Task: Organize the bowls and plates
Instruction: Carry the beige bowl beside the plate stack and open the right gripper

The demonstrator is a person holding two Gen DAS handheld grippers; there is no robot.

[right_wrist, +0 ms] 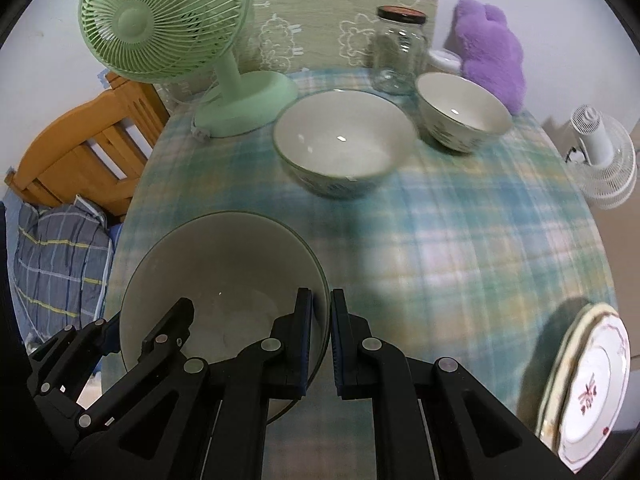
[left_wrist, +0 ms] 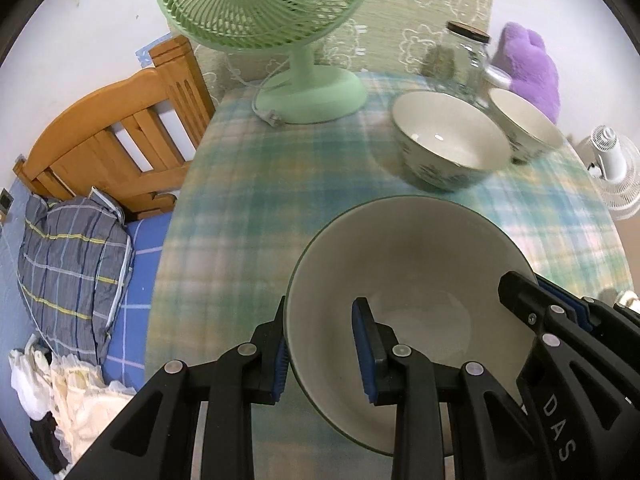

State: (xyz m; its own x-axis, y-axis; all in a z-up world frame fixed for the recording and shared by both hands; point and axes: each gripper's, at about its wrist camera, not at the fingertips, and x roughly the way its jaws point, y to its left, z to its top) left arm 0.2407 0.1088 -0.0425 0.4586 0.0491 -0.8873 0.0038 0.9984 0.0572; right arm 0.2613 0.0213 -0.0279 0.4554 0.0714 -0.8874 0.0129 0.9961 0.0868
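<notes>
Large bowl [left_wrist: 408,280], pale inside with a thin dark rim, sits above the plaid tablecloth [left_wrist: 248,208] between my two grippers: my left gripper [left_wrist: 324,354] is clamped across its left wall, one pad outside and one inside, and my right gripper [right_wrist: 320,344] pinches its right rim the same way, jaws nearly together with only the wall between them. Bowls counted: three. Beyond the held one stands a medium patterned bowl [right_wrist: 344,144], upright and apart from it; a smaller patterned bowl [right_wrist: 464,112] stands further right, near the table's far edge. Plates: a stack [right_wrist: 588,384] at the near right edge of the table, its exact number not legible, the top one white with a red motif. Other objects: one green desk fan [right_wrist: 168,28] at the far left of the table, its base just beside the medium bowl; one empty glass jar [right_wrist: 400,48] with a dark lid behind the two bowls; one purple plush toy [right_wrist: 492,52] at the far right; one white fan [right_wrist: 600,152] off the table to the right; a wooden bed frame [left_wrist: 116,136] and striped pillow [left_wrist: 72,264] to the left.
</notes>
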